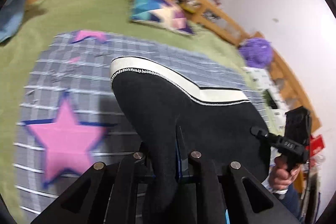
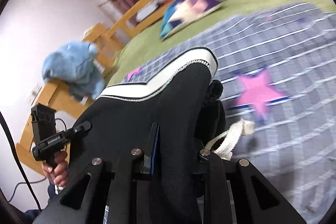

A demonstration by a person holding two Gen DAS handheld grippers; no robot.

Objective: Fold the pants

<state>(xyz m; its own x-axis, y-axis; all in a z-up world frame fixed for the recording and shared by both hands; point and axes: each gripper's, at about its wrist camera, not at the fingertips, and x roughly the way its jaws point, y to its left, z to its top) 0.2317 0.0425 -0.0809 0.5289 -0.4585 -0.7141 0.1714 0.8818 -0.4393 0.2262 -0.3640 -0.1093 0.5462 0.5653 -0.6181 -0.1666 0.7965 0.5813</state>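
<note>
Black pants [image 1: 168, 102] with a white band [image 1: 147, 65] along the top edge hang stretched between both grippers above the bed. My left gripper [image 1: 178, 138] is shut on one end of the cloth, which drapes over its fingers. In the right wrist view the pants [image 2: 136, 110] bunch between the fingers of my right gripper [image 2: 172, 138], shut on the cloth, with a white drawstring [image 2: 229, 138] dangling beside it. Each view also shows the other gripper clamped on the far edge: right gripper [image 1: 259, 132], left gripper [image 2: 84, 126].
Below lies a grey checked blanket [image 1: 69, 81] with pink stars [image 1: 65, 135] on a green sheet [image 1: 69, 9]. A colourful pillow [image 1: 159, 12] lies farther back. A wooden bed rail [image 1: 220, 12] carries a purple plush [image 1: 256, 51] and a blue plush [image 2: 71, 66]. A hand [image 2: 56, 171] grips a handle.
</note>
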